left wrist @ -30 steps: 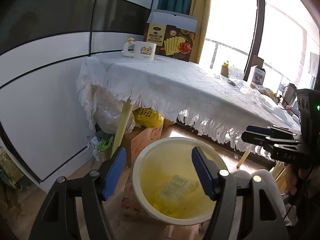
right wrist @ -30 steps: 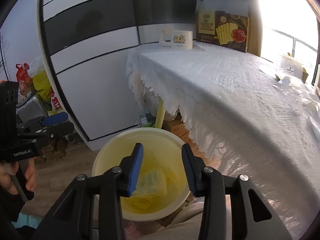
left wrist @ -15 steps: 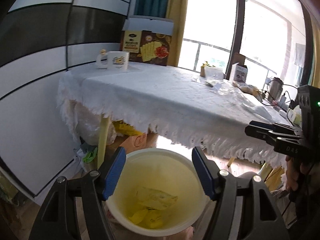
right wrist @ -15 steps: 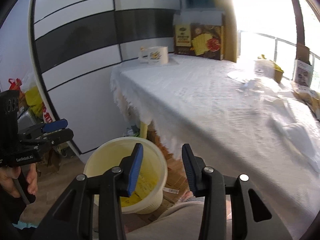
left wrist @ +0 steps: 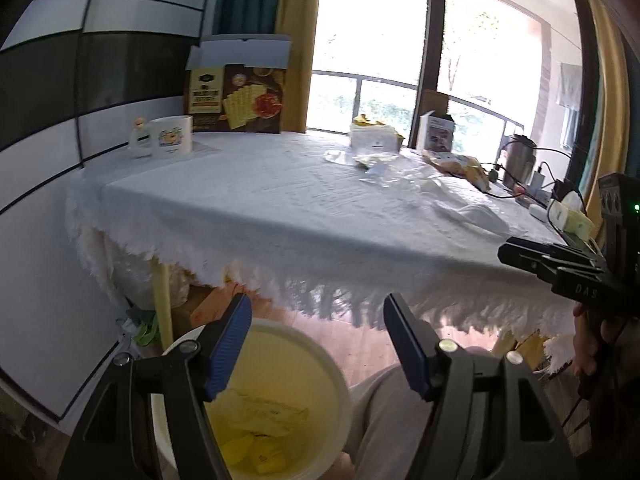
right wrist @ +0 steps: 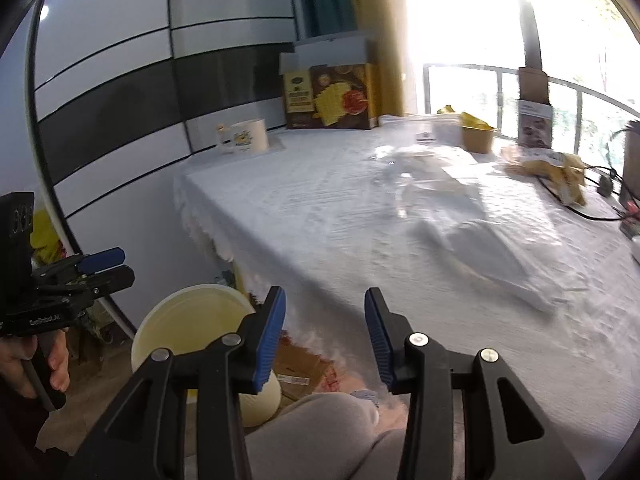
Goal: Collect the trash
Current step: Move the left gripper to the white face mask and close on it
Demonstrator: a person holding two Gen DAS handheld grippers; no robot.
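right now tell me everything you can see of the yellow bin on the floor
The pale yellow round plastic bin stands upright and open-topped on the wooden floor, just off the table's fringed corner and beside a knee in grey trousers. It has a thick, cream-coloured rolled rim and smooth walls that look translucent. Crumpled yellowish wrappers lie at the bottom. Neither claw touches it; in the left wrist view it sits below the open left claw.

The bin (left wrist: 256, 408) was cut off at six o'clock; the left gripper (left wrist: 318, 344) hid its rim. The clear plastic bag (right wrist: 492, 240) was blurred.
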